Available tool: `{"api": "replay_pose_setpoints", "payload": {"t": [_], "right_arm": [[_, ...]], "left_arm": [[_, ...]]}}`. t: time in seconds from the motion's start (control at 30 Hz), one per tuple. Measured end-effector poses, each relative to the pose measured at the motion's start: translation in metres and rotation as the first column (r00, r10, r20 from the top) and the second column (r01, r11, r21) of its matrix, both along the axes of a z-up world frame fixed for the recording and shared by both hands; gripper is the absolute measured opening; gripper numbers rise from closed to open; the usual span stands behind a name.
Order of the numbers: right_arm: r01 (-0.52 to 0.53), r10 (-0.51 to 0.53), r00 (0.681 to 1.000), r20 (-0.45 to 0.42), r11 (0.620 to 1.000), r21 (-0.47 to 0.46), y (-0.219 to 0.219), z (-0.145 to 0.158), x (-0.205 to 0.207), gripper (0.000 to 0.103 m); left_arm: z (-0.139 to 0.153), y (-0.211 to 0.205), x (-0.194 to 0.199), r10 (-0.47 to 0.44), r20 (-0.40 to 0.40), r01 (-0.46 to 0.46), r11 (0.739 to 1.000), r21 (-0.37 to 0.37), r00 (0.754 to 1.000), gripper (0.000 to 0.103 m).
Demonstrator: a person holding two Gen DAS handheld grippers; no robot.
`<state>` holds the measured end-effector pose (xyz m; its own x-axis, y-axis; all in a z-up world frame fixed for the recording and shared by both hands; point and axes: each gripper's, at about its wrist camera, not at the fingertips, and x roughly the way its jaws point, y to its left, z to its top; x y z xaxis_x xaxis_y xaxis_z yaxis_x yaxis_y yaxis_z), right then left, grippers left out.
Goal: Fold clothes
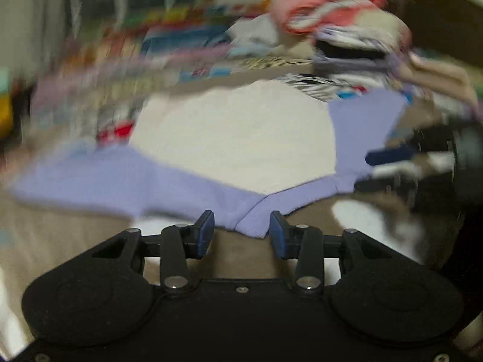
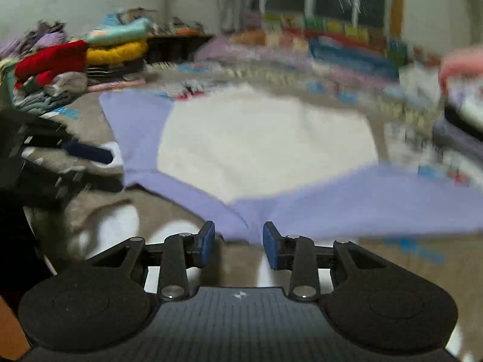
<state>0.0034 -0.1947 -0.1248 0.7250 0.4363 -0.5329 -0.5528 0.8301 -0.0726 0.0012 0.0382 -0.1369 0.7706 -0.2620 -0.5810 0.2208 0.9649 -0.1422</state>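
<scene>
The left gripper [image 1: 241, 230] points level and forward over the garment, its blue-padded fingers [image 1: 205, 232] spread apart and holding nothing. A lilac fold of the shirt [image 1: 229, 138] lies between the fingertips at lower centre of the left view. The right gripper [image 2: 238, 241] is posed the same way, fingers [image 2: 271, 246] parted and empty, the lilac collar edge just ahead of them. The shirt, cream-bodied with lilac sleeves, spreads flat across mid-frame. Blurred piles of clothes [image 2: 54, 69] sit at upper left of the right view.

Low wrist views, shared garment [image 1: 229, 138]
</scene>
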Motion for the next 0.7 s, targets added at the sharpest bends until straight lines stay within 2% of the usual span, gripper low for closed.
{"api": "replay_pose_setpoints", "payload": {"t": [0.03, 0.1, 0.13, 0.2, 0.23, 0.27, 0.3, 0.37, 0.4, 0.5, 0.53, 0.57, 0.63, 0.7], "right_arm": [[-0.015, 0.017, 0.999, 0.041, 0.999, -0.05, 0.008, -0.001, -0.002, 0.044], [-0.036, 0.045, 0.996, 0.071, 0.992, -0.124, 0.018, -0.01, -0.004, 0.047], [-0.043, 0.056, 0.995, 0.086, 0.989, -0.144, 0.02, -0.014, -0.005, 0.047], [-0.065, 0.082, 0.992, 0.098, 0.983, -0.169, 0.023, -0.021, -0.005, 0.047], [-0.074, 0.092, 0.991, 0.096, 0.982, -0.176, 0.024, -0.022, -0.004, 0.046], [-0.073, 0.084, 0.994, 0.068, 0.985, -0.156, 0.021, -0.022, 0.0, 0.047], [-0.07, 0.077, 0.996, 0.041, 0.988, -0.136, 0.019, -0.022, 0.003, 0.047], [-0.062, 0.062, 0.998, 0.002, 0.991, -0.117, 0.014, -0.019, 0.005, 0.047], [-0.057, 0.056, 0.998, -0.017, 0.993, -0.108, 0.011, -0.017, 0.005, 0.047], [-0.072, 0.072, 0.997, 0.003, 0.995, -0.069, 0.012, -0.011, 0.001, 0.046], [-0.077, 0.078, 0.997, 0.01, 0.995, -0.056, 0.013, -0.009, -0.001, 0.046], [-0.082, 0.083, 0.996, 0.017, 0.996, -0.043, 0.013, -0.007, -0.002, 0.045], [-0.092, 0.093, 0.995, 0.031, 0.996, -0.017, 0.014, -0.003, -0.005, 0.045], [-0.103, 0.103, 0.994, 0.045, 0.995, 0.008, 0.015, 0.002, -0.008, 0.045]], "left_arm": [[-0.004, 0.013, 0.005, 0.05, -0.062, -0.058, 0.989, -0.136, 0.997, 0.039], [-0.015, 0.029, 0.012, 0.109, -0.153, -0.154, 0.933, -0.324, 0.982, 0.039], [-0.021, 0.036, 0.015, 0.13, -0.197, -0.201, 0.892, -0.404, 0.972, 0.039], [-0.028, 0.041, 0.021, 0.155, -0.238, -0.257, 0.826, -0.501, 0.959, 0.039], [-0.029, 0.04, 0.022, 0.166, -0.244, -0.273, 0.813, -0.515, 0.955, 0.034], [-0.029, 0.039, 0.023, 0.18, -0.251, -0.289, 0.807, -0.516, 0.951, 0.01], [-0.031, 0.038, 0.022, 0.188, -0.274, -0.309, 0.804, -0.509, 0.943, 0.007], [-0.035, 0.036, 0.016, 0.194, -0.303, -0.331, 0.793, -0.511, 0.933, 0.007], [-0.036, 0.036, 0.015, 0.187, -0.309, -0.328, 0.796, -0.509, 0.933, 0.007], [-0.026, 0.049, 0.012, 0.17, -0.308, -0.313, 0.803, -0.507, 0.936, 0.007], [-0.021, 0.056, 0.01, 0.172, -0.305, -0.313, 0.803, -0.508, 0.937, 0.016], [-0.016, 0.063, 0.009, 0.186, -0.295, -0.319, 0.802, -0.506, 0.937, 0.027], [-0.006, 0.083, 0.01, 0.258, -0.266, -0.361, 0.792, -0.492, 0.929, 0.033], [0.0, 0.106, 0.013, 0.357, -0.237, -0.428, 0.777, -0.462, 0.904, 0.033]]}}
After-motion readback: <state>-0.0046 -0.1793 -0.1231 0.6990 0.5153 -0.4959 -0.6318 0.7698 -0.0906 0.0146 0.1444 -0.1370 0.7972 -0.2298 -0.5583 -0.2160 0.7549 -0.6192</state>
